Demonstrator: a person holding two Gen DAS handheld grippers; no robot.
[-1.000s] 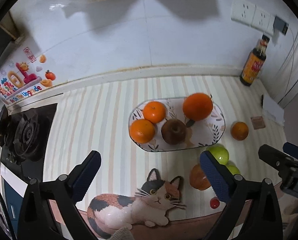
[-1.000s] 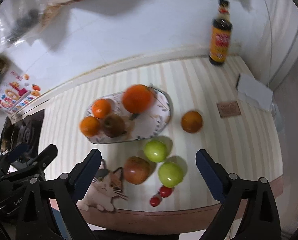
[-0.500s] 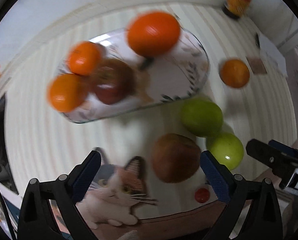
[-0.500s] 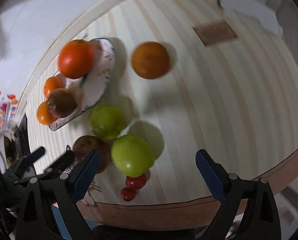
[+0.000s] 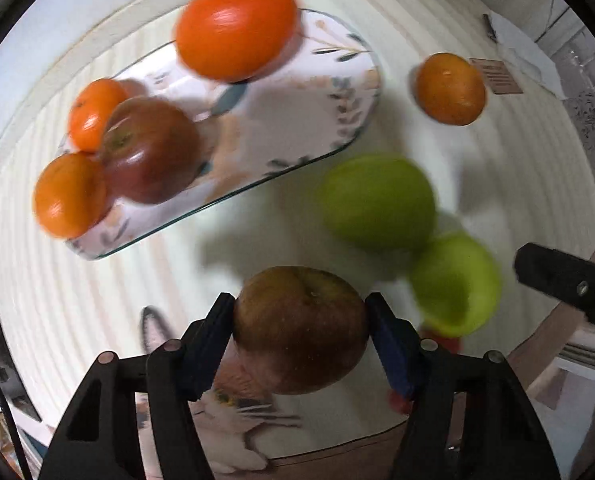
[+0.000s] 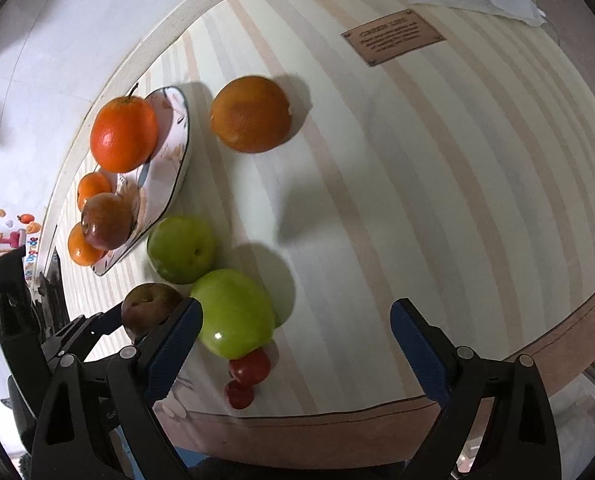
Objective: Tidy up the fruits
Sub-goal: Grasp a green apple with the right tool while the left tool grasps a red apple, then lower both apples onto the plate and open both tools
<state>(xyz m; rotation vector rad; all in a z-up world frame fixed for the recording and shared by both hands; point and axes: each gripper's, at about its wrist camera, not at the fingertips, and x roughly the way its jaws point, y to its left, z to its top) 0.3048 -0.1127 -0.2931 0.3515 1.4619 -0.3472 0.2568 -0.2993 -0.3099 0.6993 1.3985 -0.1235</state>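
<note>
Red-brown apple (image 5: pixel 301 334) sits clamped between left gripper (image 5: pixel 300 322) fingers; right gripper (image 6: pixel 295 350) agape.

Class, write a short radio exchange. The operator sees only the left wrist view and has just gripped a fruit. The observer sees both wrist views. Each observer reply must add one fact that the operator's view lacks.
Operator: My left claw is shut on the brownish apple. Is the other one open?
Observer: Yes, the right claw is open, with nothing in it.
Operator: What is hiding below the near green apple?
Observer: Two small red fruits, touching each other, at that apple's front edge.
Operator: How close is the right claw to that apple?
Observer: Its left finger overlaps the apple's left side in the right wrist view. Whether they touch cannot be told.
</note>
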